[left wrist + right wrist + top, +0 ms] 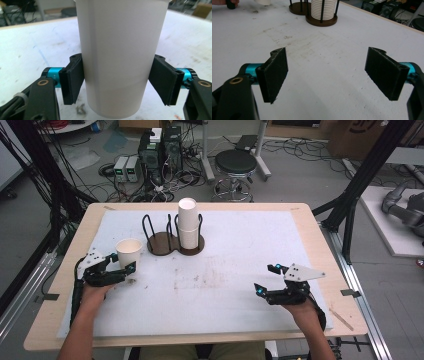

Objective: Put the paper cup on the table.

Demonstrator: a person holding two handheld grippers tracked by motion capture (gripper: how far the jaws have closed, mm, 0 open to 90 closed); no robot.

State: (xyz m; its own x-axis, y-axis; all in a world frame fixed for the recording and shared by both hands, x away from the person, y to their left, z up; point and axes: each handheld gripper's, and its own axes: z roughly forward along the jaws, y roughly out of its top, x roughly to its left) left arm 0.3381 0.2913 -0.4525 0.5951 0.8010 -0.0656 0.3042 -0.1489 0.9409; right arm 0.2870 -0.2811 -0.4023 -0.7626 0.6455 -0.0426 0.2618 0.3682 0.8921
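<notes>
My left gripper [131, 266] squeezes the white paper cup [128, 252] standing on the table's white mat [235, 270] near the cup rack [172, 242], while my right gripper [266, 279] waits wide open, holding nothing.

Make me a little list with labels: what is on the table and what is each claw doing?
Table: white mat on a wooden top
Cup: white paper cup, upright on the mat
Left claw: pads pressed on both sides of the cup
Right claw: open, nothing between its pads, low over the mat
Rack: dark wooden rack with two rings of posts
Stack: white cups stacked in the rack's right ring
Rack's left ring: no cups
</notes>
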